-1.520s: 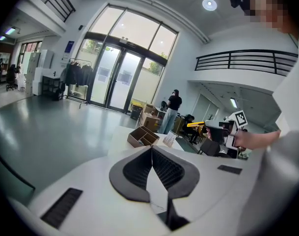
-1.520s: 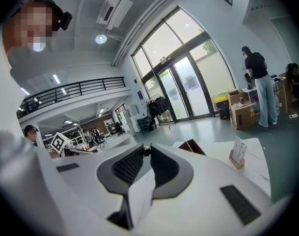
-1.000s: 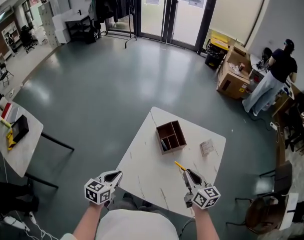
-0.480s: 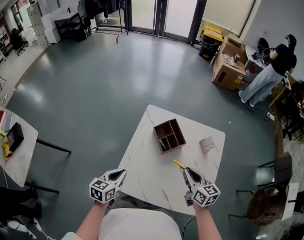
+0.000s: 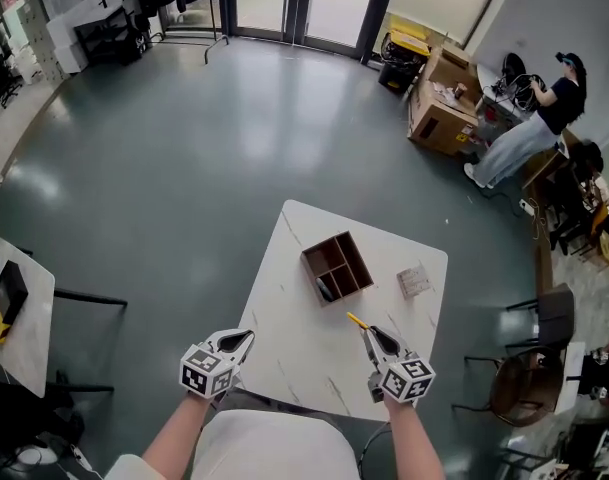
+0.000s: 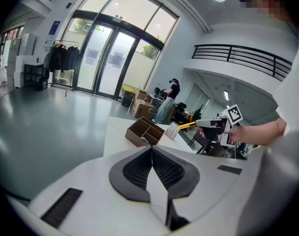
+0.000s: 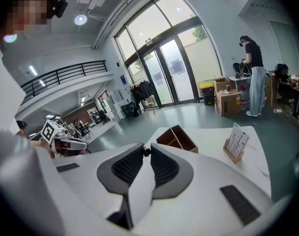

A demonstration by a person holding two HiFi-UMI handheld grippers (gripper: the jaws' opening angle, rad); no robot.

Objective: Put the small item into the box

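Note:
A brown wooden box [image 5: 336, 266] with several compartments stands on the white table [image 5: 294, 328]; a dark item lies in its near compartment. My right gripper [image 5: 367, 331] hovers over the table just short of the box, shut on a thin yellow item [image 5: 356, 320] that sticks out toward the box. In the left gripper view that yellow item [image 6: 187, 125] protrudes from the right gripper [image 6: 208, 123], with the box [image 6: 145, 131] behind. My left gripper [image 5: 246, 336] is at the table's near left edge, shut with nothing in it. The right gripper view shows the box [image 7: 177, 137] ahead.
A small card stand [image 5: 414, 281] sits on the table right of the box. Another table [image 5: 14, 318] stands at the far left. Cardboard boxes [image 5: 439, 118] and a standing person [image 5: 524, 133] are at the back right, chairs [image 5: 524, 398] at the right.
The head view has drifted, so the room has slid left and the table sits slightly higher in the picture. Both grippers hold about the same places, the right one still with the yellow item.

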